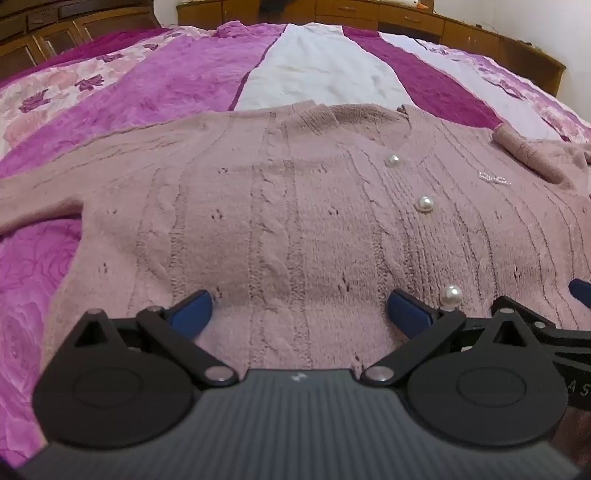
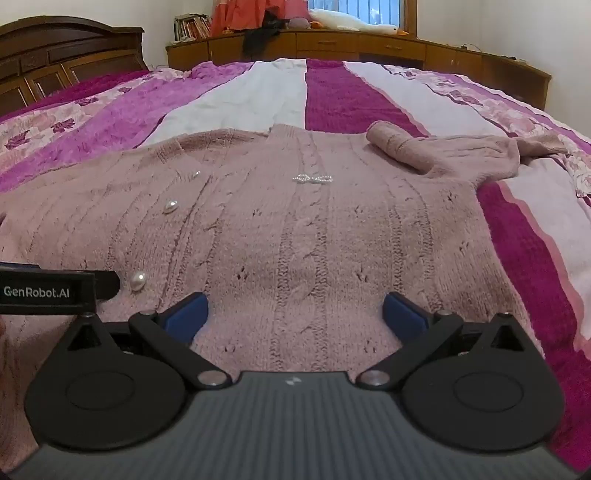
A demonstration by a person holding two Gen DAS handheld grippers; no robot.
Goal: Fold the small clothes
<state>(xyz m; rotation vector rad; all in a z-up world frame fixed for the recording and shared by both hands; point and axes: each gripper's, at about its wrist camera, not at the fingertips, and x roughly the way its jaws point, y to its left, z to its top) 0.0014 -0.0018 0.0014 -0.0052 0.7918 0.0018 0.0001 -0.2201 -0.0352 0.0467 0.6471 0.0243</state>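
Observation:
A dusty-pink cable-knit cardigan (image 1: pixel 280 206) with pearl buttons (image 1: pixel 425 203) lies face up, spread flat on the bed. Its left sleeve (image 1: pixel 48 192) stretches out to the left. Its right sleeve (image 2: pixel 436 151) is folded back onto the shoulder. My left gripper (image 1: pixel 299 314) hovers over the lower left half of the cardigan, open, with nothing between its blue pads. My right gripper (image 2: pixel 295 314) hovers over the lower right half (image 2: pixel 295 236), open and empty too. Its fingers (image 1: pixel 580 288) show at the right edge of the left wrist view.
The bed is covered with a pink, magenta and white striped floral blanket (image 2: pixel 332 96). A dark wooden headboard (image 2: pixel 66 55) stands at the left. Low wooden cabinets (image 2: pixel 369 48) line the far wall, with books, clothes and a plush goose (image 2: pixel 351 22) on top.

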